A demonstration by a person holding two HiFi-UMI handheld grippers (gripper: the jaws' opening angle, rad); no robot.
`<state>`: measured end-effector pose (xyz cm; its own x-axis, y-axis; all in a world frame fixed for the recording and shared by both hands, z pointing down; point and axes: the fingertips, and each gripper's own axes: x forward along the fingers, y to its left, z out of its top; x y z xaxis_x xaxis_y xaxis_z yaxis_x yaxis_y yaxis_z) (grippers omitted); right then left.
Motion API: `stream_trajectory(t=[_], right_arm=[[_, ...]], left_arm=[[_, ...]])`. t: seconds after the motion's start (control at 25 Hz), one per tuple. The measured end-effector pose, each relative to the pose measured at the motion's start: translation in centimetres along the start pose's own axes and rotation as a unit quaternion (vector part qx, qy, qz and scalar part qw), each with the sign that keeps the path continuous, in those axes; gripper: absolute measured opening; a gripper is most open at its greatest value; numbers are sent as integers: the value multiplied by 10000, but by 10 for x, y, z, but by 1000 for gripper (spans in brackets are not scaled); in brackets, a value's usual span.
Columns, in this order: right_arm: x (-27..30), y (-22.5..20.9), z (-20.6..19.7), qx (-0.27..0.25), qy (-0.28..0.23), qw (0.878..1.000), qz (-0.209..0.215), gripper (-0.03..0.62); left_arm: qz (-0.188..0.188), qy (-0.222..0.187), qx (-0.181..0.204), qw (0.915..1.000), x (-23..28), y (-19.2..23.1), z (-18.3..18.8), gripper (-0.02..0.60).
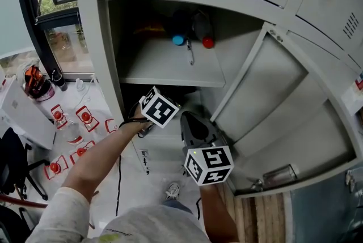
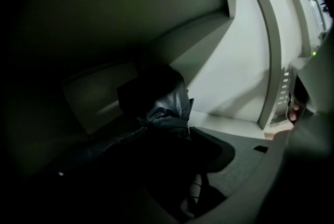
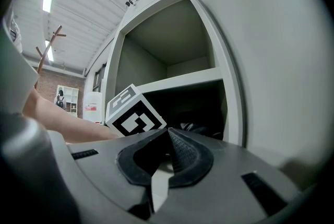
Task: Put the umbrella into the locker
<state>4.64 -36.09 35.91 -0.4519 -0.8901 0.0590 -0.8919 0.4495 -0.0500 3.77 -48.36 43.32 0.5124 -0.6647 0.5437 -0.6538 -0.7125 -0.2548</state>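
Observation:
The folded dark umbrella (image 2: 168, 108) lies along my left gripper (image 2: 162, 137), whose jaws are closed on it, inside the locker's dark lower compartment (image 1: 170, 93). The umbrella's crumpled fabric end points at the back wall. From the head view, only the left gripper's marker cube (image 1: 159, 107) shows at the compartment's mouth; its jaws and the umbrella are hidden in shadow. My right gripper (image 1: 193, 123) hangs just outside the opening, level, shut, with nothing in it. In the right gripper view its pad tips (image 3: 168, 131) meet.
The locker door (image 1: 272, 106) stands open to the right. The upper shelf (image 1: 176, 69) holds bottles with a blue cap (image 1: 178, 39) and a red cap (image 1: 208, 42). Red-marked items (image 1: 84, 117) lie on the floor at the left, beside a white box (image 1: 22, 114).

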Motion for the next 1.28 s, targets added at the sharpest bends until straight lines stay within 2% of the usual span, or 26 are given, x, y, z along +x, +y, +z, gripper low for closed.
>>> stream_trajectory(t=[0.12, 0.48, 0.88, 1.28], right_arm=[[1, 1, -1, -19, 16, 10000, 28, 3], [-2, -2, -5, 11, 61, 10000, 16, 3], [2, 0, -9, 76, 76, 9999, 39, 3], [-1, -1, -7, 89, 33, 10000, 6, 3]], left_arm=[[12, 180, 31, 9998, 4, 2, -5, 252], [-19, 606, -216, 9979, 14, 3, -14, 253], [10, 1051, -87, 9944, 25, -1, -23, 253], [147, 1164, 112, 9930, 27, -2, -25, 253]])
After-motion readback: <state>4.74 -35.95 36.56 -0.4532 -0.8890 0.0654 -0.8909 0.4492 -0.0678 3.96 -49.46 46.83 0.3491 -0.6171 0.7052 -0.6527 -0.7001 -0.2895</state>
